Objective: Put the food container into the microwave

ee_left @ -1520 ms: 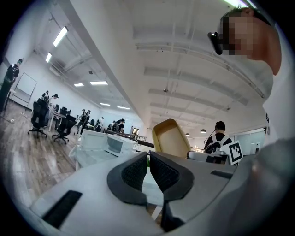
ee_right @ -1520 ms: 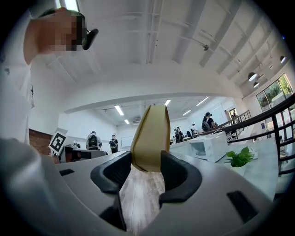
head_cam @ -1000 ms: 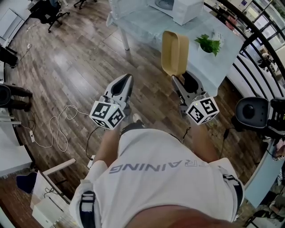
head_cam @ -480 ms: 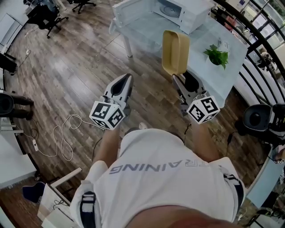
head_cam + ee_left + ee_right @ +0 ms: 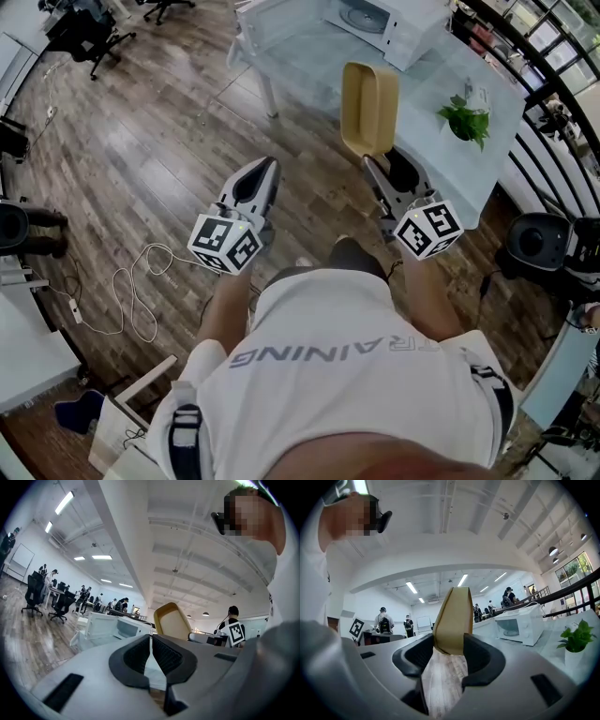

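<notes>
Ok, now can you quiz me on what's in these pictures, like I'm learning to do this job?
1. True or false: the left gripper is carrying the food container.
2. Pick one: what stands on the table near the microwave? A) a small green plant B) a kettle C) a toaster
3. Short answer: is the microwave's door open or shut?

Key
1. False. The right gripper is shut on the food container, holding it up on its edge; the left gripper is shut with nothing in it.
2. A
3. Open. You can see the round plate inside.
</notes>
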